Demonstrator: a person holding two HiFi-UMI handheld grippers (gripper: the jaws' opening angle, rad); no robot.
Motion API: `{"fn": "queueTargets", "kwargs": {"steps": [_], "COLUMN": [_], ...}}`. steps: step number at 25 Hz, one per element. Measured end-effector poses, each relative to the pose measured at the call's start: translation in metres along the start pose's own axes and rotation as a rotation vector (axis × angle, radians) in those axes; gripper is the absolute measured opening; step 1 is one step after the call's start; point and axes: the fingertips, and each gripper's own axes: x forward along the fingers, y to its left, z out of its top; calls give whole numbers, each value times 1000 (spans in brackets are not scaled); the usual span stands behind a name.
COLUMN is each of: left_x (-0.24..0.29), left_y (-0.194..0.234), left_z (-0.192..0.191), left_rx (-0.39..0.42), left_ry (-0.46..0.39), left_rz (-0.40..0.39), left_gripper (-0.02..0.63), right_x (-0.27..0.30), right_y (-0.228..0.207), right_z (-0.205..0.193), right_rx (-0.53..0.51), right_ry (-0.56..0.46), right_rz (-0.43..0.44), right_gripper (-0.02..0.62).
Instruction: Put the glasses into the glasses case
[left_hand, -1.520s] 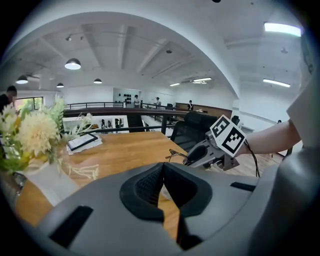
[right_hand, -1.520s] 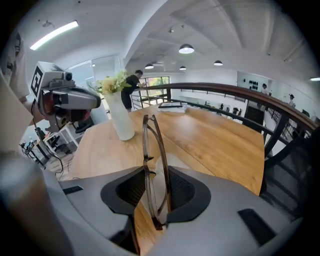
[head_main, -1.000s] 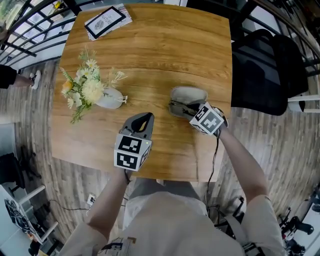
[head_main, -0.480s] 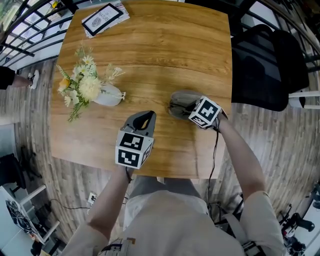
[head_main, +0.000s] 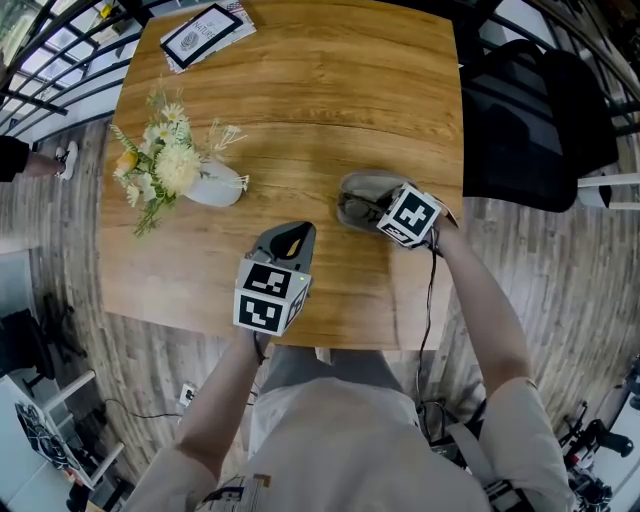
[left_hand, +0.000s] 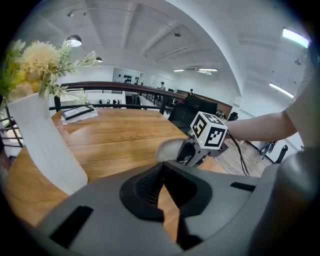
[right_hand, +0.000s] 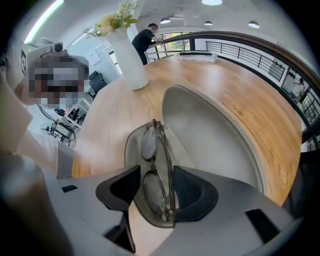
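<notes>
A grey glasses case (head_main: 362, 187) lies open on the wooden table (head_main: 330, 90), right of centre. The folded glasses (right_hand: 157, 175) lie in the case's lower shell (right_hand: 131, 150), with the lid (right_hand: 210, 135) tipped back behind them. My right gripper (right_hand: 159, 186) points steeply down over the case. Its jaws are opening, one pad (right_hand: 124, 186) on either side of the glasses, the left one clear of the frame. My left gripper (head_main: 290, 238) hovers left of the case, shut and holding nothing. The left gripper view shows the right gripper (left_hand: 192, 152) at the case (left_hand: 167, 149).
A white vase (head_main: 215, 188) of pale flowers (head_main: 165, 165) stands on the table to the left, close to the left gripper. A framed card (head_main: 205, 32) lies at the far left corner. A black chair (head_main: 530, 130) stands beyond the table's right edge.
The right gripper has moved a little closer over the open case. The left gripper has kept its place.
</notes>
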Motion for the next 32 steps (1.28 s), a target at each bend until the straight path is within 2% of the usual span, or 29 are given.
{"fn": "queueTargets", "kwargs": {"steps": [4,8,11,13,18,23,27,32], "left_x": [-3,-6,-11,-16,-34,-58,-86,-128], "left_y": [-5,-8,-10,-9,-1,6,-1,-12], "left_z": [-3,-5,-2,2,23,59,99,148], "left_rx": [7,15,25,33,54,100,160,256], "left_ry": [8,12,5,-5,-48,-110,-185,-292], "left_rz": [-10,-14,-13,-8,20,57,66,86], "left_gripper": [17,17,17,17,17,17,17,17], "right_x": [-6,-11,-25,-43,-109,-191,-259,-337], "right_y": [2,4,4,2,2,11,28,62], "right_z": [4,5,12,22,46,68,85,97], "right_rx": [-9,-16,23,64,181,243,242,208], "right_ry": [-51,-64,-115,-181,-394,-607,-777,-938], "right_rz": [-7,-31,-51,-76,-164,-278,-357,-453], "right_gripper": [266,268,263,243,131,67,45,35]}}
